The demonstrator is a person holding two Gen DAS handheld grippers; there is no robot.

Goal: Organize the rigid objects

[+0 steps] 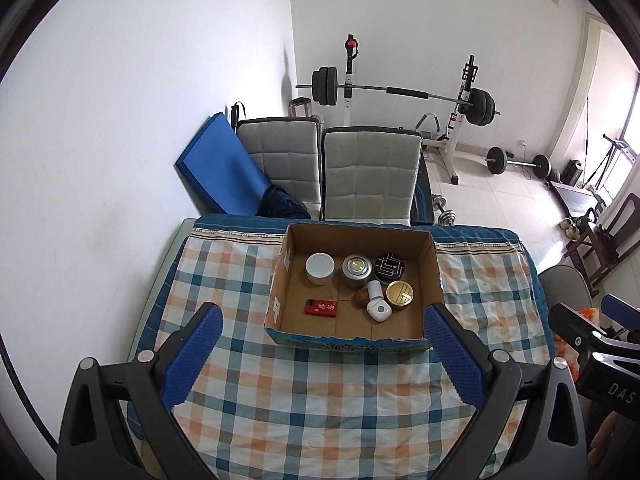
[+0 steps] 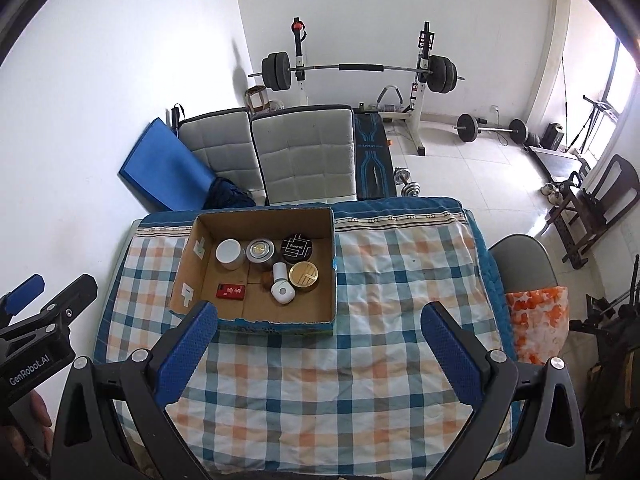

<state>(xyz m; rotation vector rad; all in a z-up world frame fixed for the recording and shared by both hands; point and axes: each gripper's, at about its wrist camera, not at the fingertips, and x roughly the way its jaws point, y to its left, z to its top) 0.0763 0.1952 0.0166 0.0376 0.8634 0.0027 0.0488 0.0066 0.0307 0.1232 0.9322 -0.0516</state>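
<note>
Checked tablecloth (image 2: 360,360) is covering the table, with a cardboard box (image 1: 434,264) sitting on it. Inside the box, a black tin (image 1: 389,267) is reading "Black MC"; a white jar (image 1: 320,268), a silver tin (image 1: 357,270), a gold tin (image 1: 400,294) and a red packet (image 1: 321,307) are lying near it. Left gripper (image 1: 322,360) and right gripper (image 2: 318,354) are hanging wide open, holding nothing, short of the box. "GenRobot.AI" is showing on the left gripper's body in the right wrist view.

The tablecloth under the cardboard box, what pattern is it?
The tablecloth is checked in blue, orange and white, with a blue border; the right wrist view shows it best.
</note>
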